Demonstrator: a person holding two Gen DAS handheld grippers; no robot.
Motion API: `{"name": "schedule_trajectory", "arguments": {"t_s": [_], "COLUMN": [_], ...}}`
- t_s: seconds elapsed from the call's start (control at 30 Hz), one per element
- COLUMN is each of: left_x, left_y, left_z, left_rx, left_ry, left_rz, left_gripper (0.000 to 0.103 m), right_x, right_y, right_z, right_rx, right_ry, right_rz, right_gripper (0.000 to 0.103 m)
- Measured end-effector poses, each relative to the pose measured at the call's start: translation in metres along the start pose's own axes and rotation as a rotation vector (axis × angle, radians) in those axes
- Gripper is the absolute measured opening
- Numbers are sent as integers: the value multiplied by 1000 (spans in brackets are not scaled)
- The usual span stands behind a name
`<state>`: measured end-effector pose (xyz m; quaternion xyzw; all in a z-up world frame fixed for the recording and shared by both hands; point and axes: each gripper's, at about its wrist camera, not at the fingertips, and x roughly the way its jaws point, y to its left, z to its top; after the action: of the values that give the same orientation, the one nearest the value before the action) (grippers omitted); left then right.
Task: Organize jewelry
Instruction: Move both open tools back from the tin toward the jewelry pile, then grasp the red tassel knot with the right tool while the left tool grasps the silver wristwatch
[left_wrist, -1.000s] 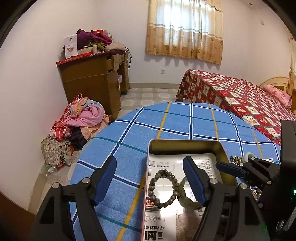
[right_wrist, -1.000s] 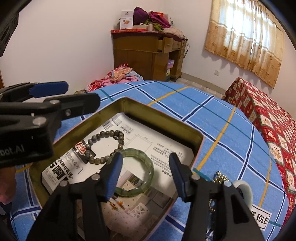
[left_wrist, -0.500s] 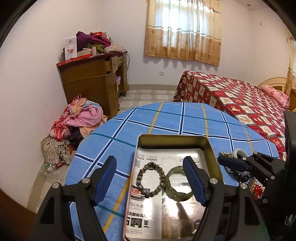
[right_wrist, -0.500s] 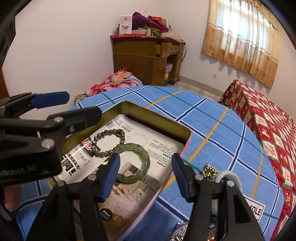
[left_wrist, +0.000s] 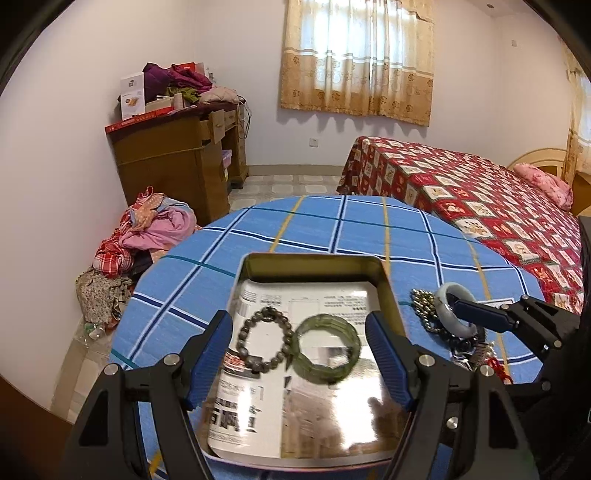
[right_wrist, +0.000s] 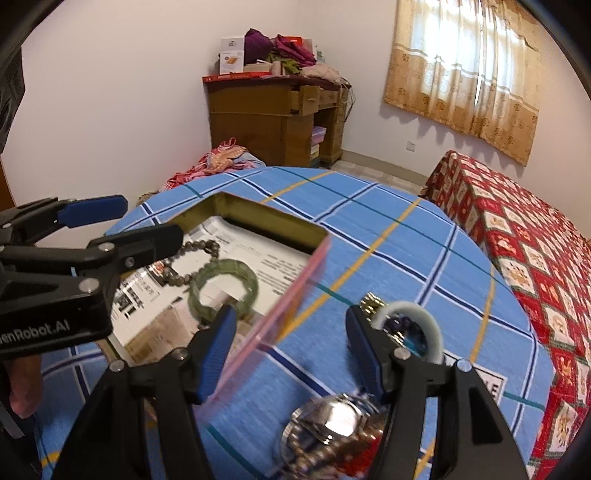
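On a round table w/ a blue plaid cloth (left_wrist: 332, 236) sits a shallow rectangular metal tin (left_wrist: 314, 262), lined w/ printed paper. Inside the tin, side by side and touching, lie a dark beaded bracelet (left_wrist: 264, 341) on the left and a green jade bangle (left_wrist: 327, 347) on the right.

Left gripper (left_wrist: 299, 354) hovers above the tin's near half, jaws spread wide w/ nothing between them; the blue pads frame both bracelets from above.

Right gripper (right_wrist: 290, 350) hovers over the tin's right edge and the bare cloth beside it, jaws also spread wide, holding nothing. Its left finger is over the tin near the bangle; its right finger is just beside a loose pile of jewelry on the cloth, outside the tin to the right.

That pile includes a pale white-green bangle (right_wrist: 417, 328) standing on edge, a gold-bead strand (left_wrist: 423, 302) next to it, dark beads under the bangle, and a silver wristwatch (right_wrist: 332, 424) nearest the camera, blurred. In the left view a bit of red cord (left_wrist: 496, 369) shows at the pile's near side.

Room behind: wooden desk (left_wrist: 177, 162) stacked w/ boxes and clothes, a heap of clothes (left_wrist: 147, 229) on the floor, bed w/ red patterned cover (left_wrist: 480, 199), curtained window (left_wrist: 354, 55).
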<state>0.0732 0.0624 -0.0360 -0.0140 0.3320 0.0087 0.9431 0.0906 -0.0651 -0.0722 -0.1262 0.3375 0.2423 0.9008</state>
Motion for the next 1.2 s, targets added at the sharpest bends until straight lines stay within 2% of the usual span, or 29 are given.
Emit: {"name": "schedule_trajectory", "arguments": {"t_s": [0.3,0.47,0.63,0.8,1.0,1.13,1.2], "left_x": [-8,-14,-12,-14,-12,-14,-16], "left_y": [-23,-38,-56,-66,-69,-70,-71], "left_z": [-17,-27,-35,-39,-42,-41,-41], "left_rx": [22,27,61,87,96,101,102], "left_ry": [9,0,19,20,32,29,22], "left_rz": [14,2,-25,-37,-45,-60,-72], "left_gripper": [74,74,74,74,74,74,74], "right_x": [-31,-47,-52,-46,-30,-31,-37], "right_y": [-38,-65,-71,-67,-62,-58,-56], "right_z": [-36,-65,-75,-76,-77,-79,-81], "right_rx": [67,124,146,131,135,117,110], "right_ry": [6,32,42,42,76,88,71], "right_rz": [-47,-97,-105,-75,-6,52,65], "right_gripper": [64,68,68,67,39,8,8]}}
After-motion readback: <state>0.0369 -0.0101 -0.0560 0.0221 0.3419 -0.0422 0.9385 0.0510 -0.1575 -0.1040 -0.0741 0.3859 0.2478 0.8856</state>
